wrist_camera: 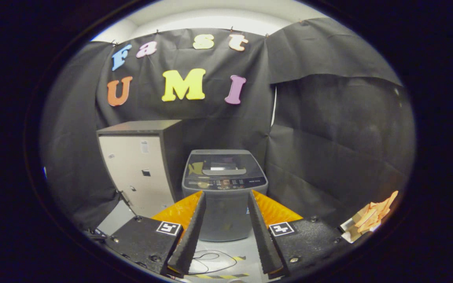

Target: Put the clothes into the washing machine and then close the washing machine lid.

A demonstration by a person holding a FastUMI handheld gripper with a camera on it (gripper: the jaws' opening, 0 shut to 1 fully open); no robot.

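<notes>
Washing machine (225, 188), lid down, stands beyond the spread, empty tongs (225, 232).

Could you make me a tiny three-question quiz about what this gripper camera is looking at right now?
1. True or false: the lid of the washing machine is down.
2. What are the fingers of the gripper doing? A) pressing on cloth B) spread apart with nothing between them C) pinching the lid
3. Fill in: the orange clothes lie off to the ____ of the fingers, apart from the machine.

Key
1. True: the lid lies flat on top.
2. B: the machine stands beyond the open fingers.
3. Right; the pale cabinet stands on the machine's other side.
</notes>
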